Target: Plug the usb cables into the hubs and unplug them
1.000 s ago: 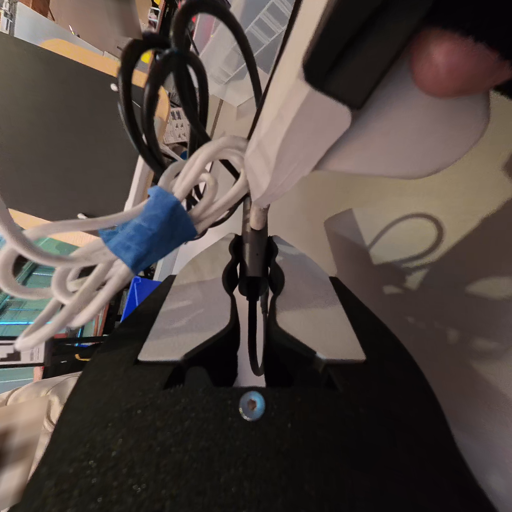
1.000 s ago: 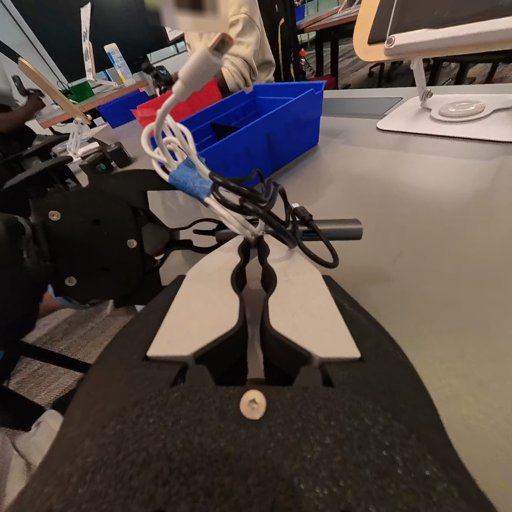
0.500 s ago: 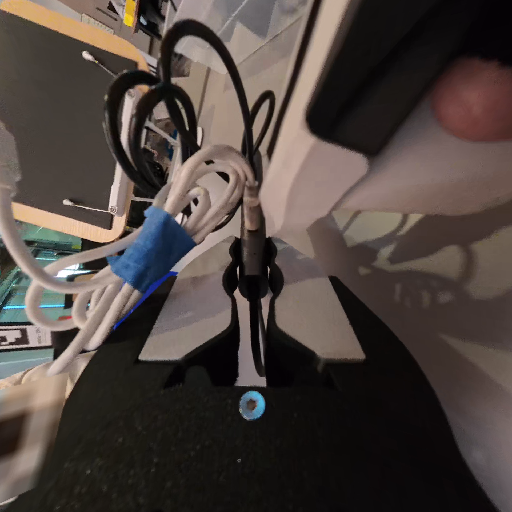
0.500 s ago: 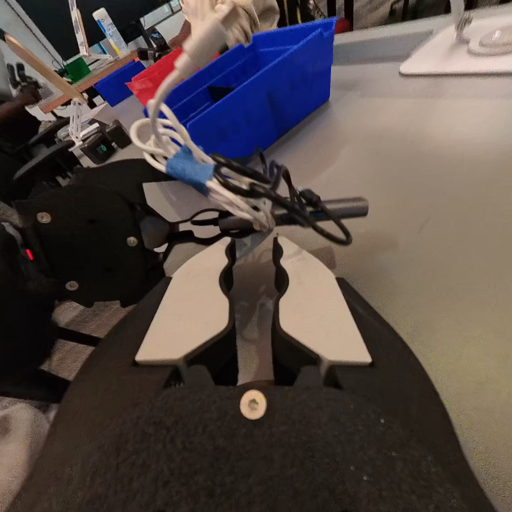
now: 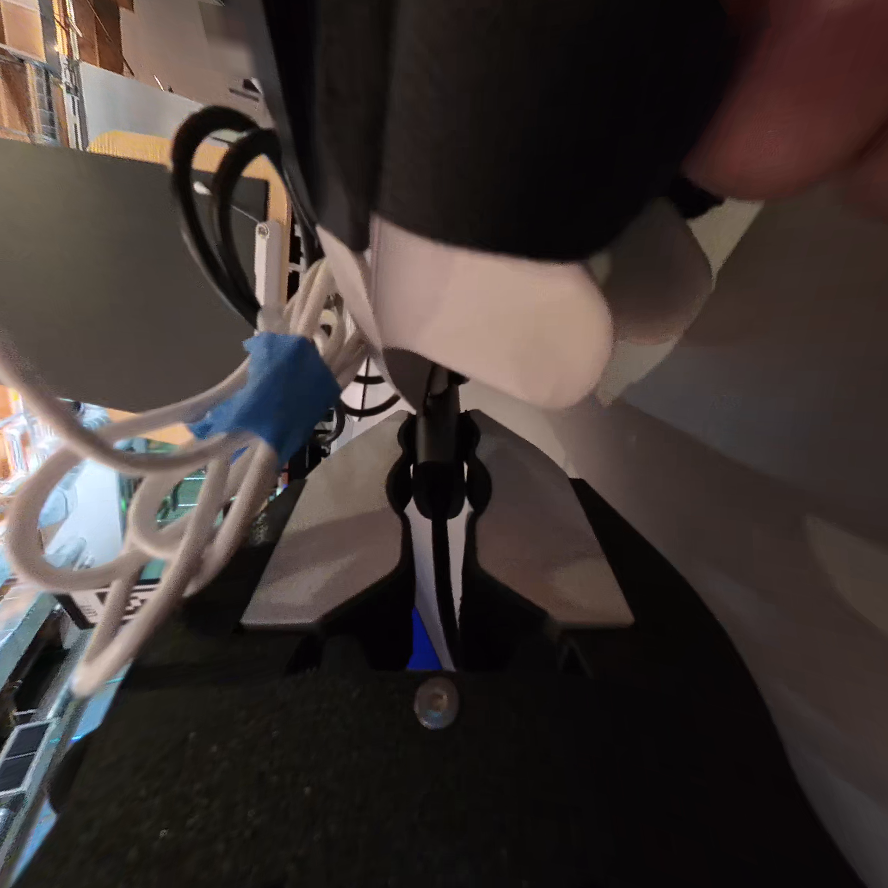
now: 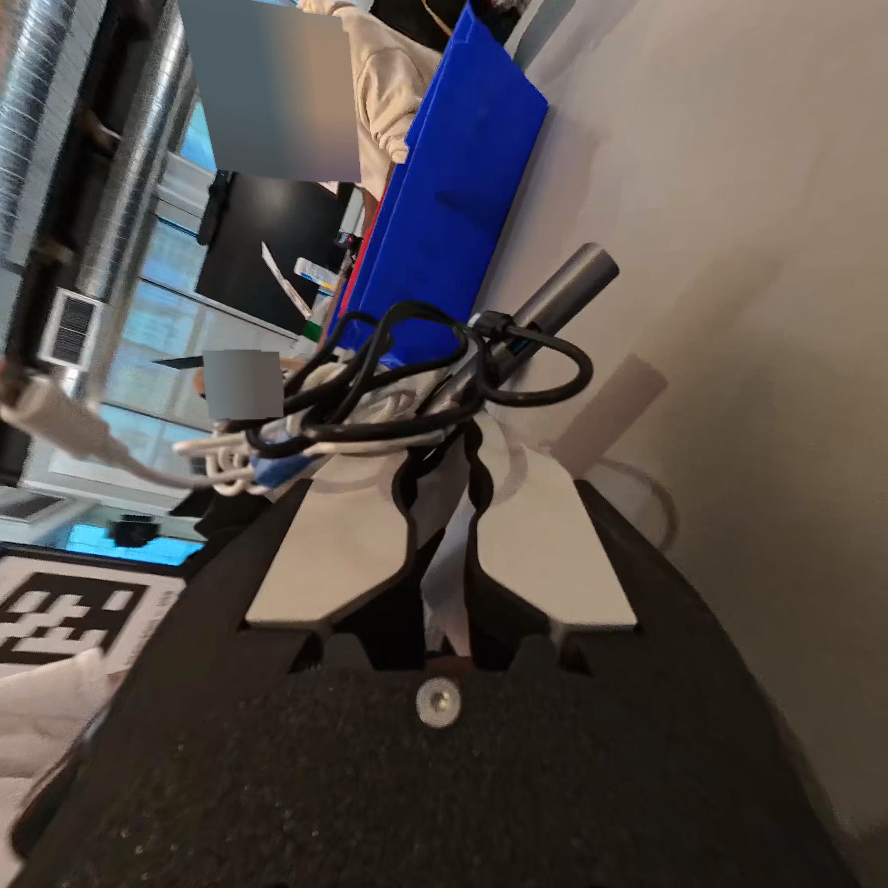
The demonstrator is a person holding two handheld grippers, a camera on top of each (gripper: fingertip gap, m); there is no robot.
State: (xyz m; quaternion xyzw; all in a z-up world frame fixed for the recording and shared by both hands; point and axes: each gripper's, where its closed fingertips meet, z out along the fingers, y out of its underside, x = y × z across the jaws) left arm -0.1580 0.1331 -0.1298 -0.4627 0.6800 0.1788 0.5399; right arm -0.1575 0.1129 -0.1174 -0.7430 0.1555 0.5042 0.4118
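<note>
Hub pinched in the left gripper, right one just gaping next to it

The left gripper (image 5: 439, 461) was clamped on the grey USB hub (image 6: 562, 307), held up off the table (image 6: 745, 240). The right gripper (image 6: 439, 461) sat close under the hub with its fingers apart, gripping nothing. White cables (image 5: 144, 480) bundled in blue tape (image 5: 274, 399) and black cables (image 6: 543, 379) dangled from the hub, the blue bin (image 6: 451, 206) just behind.

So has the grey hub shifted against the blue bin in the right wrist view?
Yes. The hub now tilts up steeply beside the blue bin; earlier it lay level, below it. The view has rolled, so much is camera motion.
</note>
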